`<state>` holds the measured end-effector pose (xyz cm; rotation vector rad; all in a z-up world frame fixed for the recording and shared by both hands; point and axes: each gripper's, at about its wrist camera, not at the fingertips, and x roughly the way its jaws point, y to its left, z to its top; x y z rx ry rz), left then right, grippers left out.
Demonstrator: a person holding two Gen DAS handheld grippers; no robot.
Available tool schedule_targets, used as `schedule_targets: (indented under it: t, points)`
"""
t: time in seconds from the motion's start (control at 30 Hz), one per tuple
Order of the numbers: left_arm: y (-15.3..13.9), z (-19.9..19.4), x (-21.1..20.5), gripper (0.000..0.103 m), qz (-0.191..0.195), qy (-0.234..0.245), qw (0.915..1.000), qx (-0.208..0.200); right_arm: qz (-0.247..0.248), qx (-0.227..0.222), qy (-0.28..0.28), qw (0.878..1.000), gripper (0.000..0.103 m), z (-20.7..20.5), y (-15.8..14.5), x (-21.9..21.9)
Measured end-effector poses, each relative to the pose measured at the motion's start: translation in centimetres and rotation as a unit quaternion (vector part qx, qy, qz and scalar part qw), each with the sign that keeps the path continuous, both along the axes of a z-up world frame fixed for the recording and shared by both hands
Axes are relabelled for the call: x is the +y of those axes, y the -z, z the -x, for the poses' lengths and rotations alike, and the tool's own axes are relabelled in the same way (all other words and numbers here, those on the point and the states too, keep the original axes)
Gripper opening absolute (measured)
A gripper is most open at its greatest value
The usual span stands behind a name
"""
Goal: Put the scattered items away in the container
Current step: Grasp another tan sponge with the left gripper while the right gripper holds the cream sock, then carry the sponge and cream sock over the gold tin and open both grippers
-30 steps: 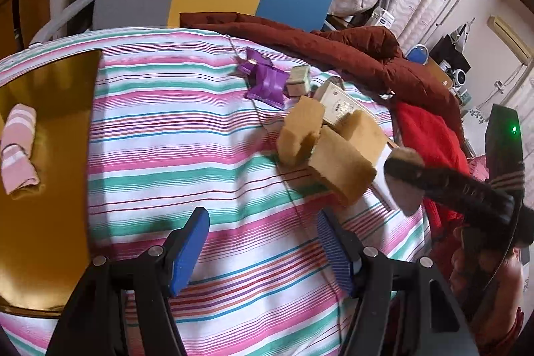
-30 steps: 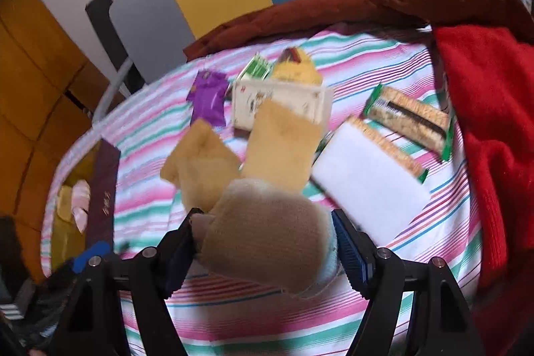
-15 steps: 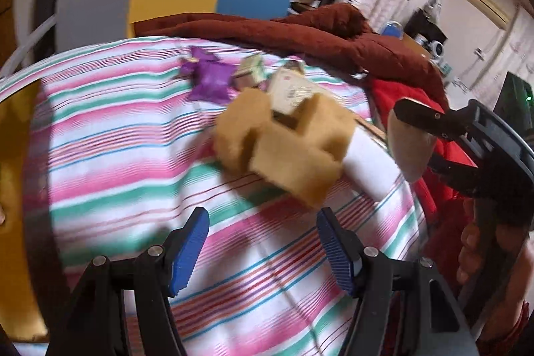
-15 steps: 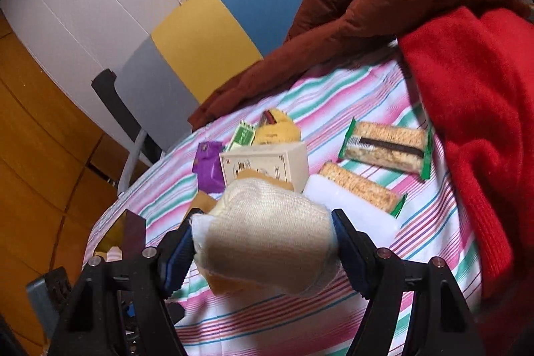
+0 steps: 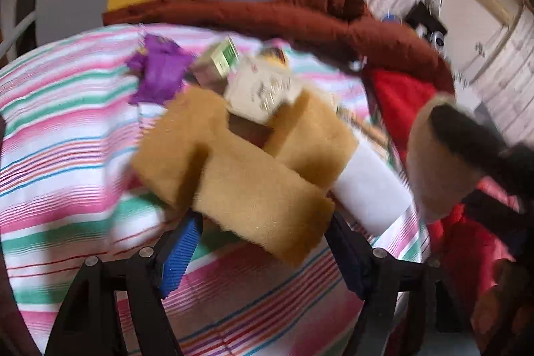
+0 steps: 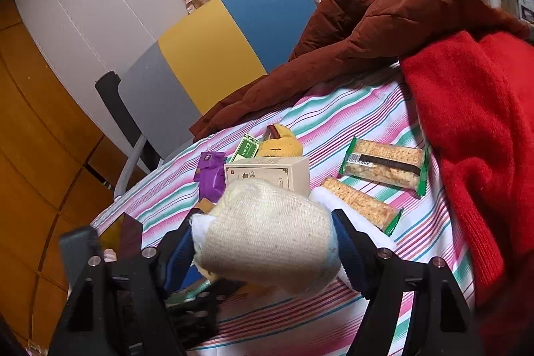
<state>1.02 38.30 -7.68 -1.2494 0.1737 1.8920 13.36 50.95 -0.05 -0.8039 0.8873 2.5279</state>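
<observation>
The right claw (image 6: 265, 251) is clamped on a rolled beige sock (image 6: 267, 236), the bundle held up above the striped tabletop (image 6: 350, 109) between the blue pads. The left claw (image 5: 263, 242) stands apart, its blue pads (image 5: 178, 256) on either side of the near end of a tan sponge block (image 5: 260, 186) (the view is motion-blurred, so whether they touch it cannot be told). Just beyond that block lie two more tan sponges (image 5: 173, 149), with a cream box (image 5: 260, 92) resting against them, a purple wrapper (image 5: 157, 75) to the left and a white pad (image 5: 367, 182) to the right. In the right wrist view the cream box sits just behind the sock, a green packet (image 6: 247, 149) and a yellow plush toy (image 6: 280, 145) behind it, and two cracker packs (image 6: 383, 165) well to the right beside a red sweater (image 6: 474, 122). The container (image 6: 130, 229) shows only as a dark wall at the tabletop's left edge; its contents are too hidden to tell.
</observation>
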Motion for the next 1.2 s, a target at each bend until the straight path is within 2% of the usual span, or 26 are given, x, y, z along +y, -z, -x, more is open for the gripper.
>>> schedule_targets:
  t: [0.03,0.07,0.1,0.2,0.27,0.4,0.73,1.07,1.2]
  points:
    - [0.4,0.0,0.3,0.071,0.009,0.002,0.9999,-0.006,-0.002,-0.001,0.001,1.0,0.076,0.0,0.0,0.0]
    - [0.8,0.1,0.3,0.058,0.005,0.004,0.9998,-0.017,-0.003,-0.002,0.001,1.0,0.076,0.1,0.0,-0.1]
    - [1.0,0.1,0.1,0.043,-0.015,0.004,0.9995,-0.029,-0.004,-0.001,0.0,1.0,0.076,0.0,0.0,-0.1]
    - [1.4,0.1,-0.7,0.032,-0.043,-0.001,0.9977,-0.052,-0.008,0.001,0.002,1.0,0.076,0.0,-0.1,0.0]
    - [1.2,-0.3,-1.2,0.028,-0.047,0.006,0.9979,-0.043,-0.01,0.002,0.001,1.0,0.077,0.1,0.0,0.0]
    - [0.2,-1.1,-2.5,0.026,-0.055,0.018,0.9983,-0.012,-0.016,-0.002,-0.002,1.0,0.076,0.4,0.0,-0.3]
    - [-0.7,-1.4,-7.2,0.025,-0.085,-0.001,0.9964,-0.003,-0.033,-0.005,-0.012,0.999,0.076,0.7,-0.2,-1.1]
    - [-1.1,-1.9,-9.9,0.024,-0.104,-0.019,0.9944,-0.001,-0.063,-0.008,-0.031,0.998,0.076,1.2,-0.5,-2.6]
    - [-2.1,-2.1,-11.1,0.024,-0.114,-0.02,0.9932,0.014,-0.068,-0.003,-0.039,0.997,0.076,1.3,-0.7,-3.0]
